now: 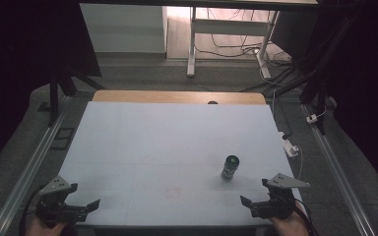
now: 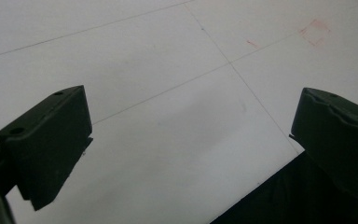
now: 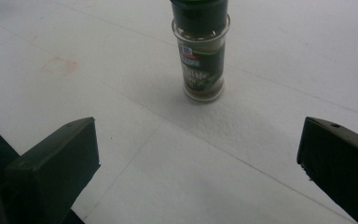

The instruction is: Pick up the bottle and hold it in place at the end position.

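While hovering low over the near right corner of the table (image 1: 128,142), right gripper (image 1: 254,204) with jaws spread wide apart, clamping nothing, pointed in towards the middle of the near edge. Same wide spread in the right gripper view (image 3: 198,154), bare white surface between the black jaws and a spice jar (image 3: 200,51) beyond them, well apart from both. Left gripper (image 1: 86,209) over the near left corner, jaws likewise apart and empty, aimed inward along the near edge; in the left gripper view (image 2: 186,144) just white tabletop with thin seam lines between the jaws and the dark drop past the table's edge at lower right. Held from below by a hand (image 1: 288,227) on the right and a hand (image 1: 42,227) on the left. Spice jar (image 1: 230,168) upright on the right half of the table, nearer the near edge than the far one: small clear glass cylinder, dark cap, dark green label with a red-and-blue mark at its top, brownish contents at the base. Faint red square mark (image 1: 173,192) on the surface left of the jar, near the near edge.
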### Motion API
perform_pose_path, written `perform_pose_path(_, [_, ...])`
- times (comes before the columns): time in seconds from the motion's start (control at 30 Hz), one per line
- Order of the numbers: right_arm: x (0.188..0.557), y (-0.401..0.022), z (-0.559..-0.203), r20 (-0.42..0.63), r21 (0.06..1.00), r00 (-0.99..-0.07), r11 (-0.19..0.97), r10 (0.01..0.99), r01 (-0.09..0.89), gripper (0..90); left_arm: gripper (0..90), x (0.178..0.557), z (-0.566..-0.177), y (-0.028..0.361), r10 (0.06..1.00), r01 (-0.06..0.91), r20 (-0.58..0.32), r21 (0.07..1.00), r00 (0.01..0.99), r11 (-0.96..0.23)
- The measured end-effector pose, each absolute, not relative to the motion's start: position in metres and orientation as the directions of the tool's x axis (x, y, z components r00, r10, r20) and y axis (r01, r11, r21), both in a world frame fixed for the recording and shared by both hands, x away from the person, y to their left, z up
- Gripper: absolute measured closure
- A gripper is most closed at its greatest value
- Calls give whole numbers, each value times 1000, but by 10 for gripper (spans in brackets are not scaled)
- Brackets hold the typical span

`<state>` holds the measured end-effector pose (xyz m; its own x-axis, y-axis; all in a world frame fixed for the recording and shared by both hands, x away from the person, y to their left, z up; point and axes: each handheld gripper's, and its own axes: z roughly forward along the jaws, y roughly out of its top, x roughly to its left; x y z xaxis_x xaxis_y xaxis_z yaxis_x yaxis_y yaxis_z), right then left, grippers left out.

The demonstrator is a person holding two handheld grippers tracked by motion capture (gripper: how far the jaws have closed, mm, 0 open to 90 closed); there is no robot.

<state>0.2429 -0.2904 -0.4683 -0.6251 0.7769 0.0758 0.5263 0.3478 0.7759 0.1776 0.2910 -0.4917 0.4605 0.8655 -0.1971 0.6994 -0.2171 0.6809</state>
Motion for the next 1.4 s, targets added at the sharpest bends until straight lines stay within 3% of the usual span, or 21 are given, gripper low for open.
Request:
perform_pose_path(0.4, [256, -280, -472, 63, 789, -664, 370, 745, 491, 0, 0, 178, -492, 291, 864, 699, -199, 681, 462, -218])
perform_pose_path(0.8, [273, -267, -479, 114, 777, -659, 347, 743, 525, 0, 0, 178, -492, 291, 864, 699, -195, 680, 464, -221])
perform_pose_path(1.4, [301, -256, -485, 70, 759, -661, 390, 747, 521, 0, 0, 178, -492, 291, 864, 699, -200, 681, 463, -218])
